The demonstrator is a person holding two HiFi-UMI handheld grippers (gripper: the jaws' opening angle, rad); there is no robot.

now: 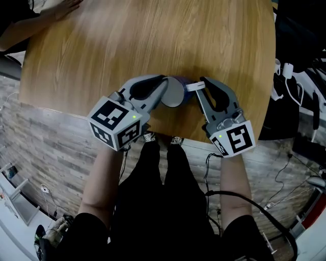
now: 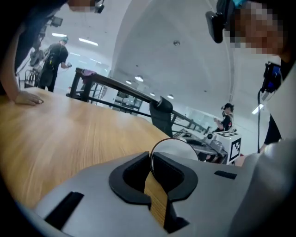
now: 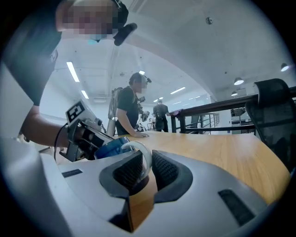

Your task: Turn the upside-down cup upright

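One cup [image 1: 175, 93], tipped on its side over the bench [image 1: 153, 41], is held from both sides: the right claw [image 1: 199, 85] is clamped on its pale handle [image 3: 141, 150], and the left claw [image 1: 165, 87] is pinched on the thin rim [image 2: 173, 140] opposite. If the claws twist out of step, I judge the rim could slip free and the cup could roll off the bench edge just beside it.

**Wooden table, nearly bare**

The table [image 1: 153, 41] has a light wood-grain top with a rounded near edge. A person's hand [image 1: 65, 8] rests flat at its far left. A cup [image 1: 174, 93] is by the near edge; whether it touches the wood is unclear.
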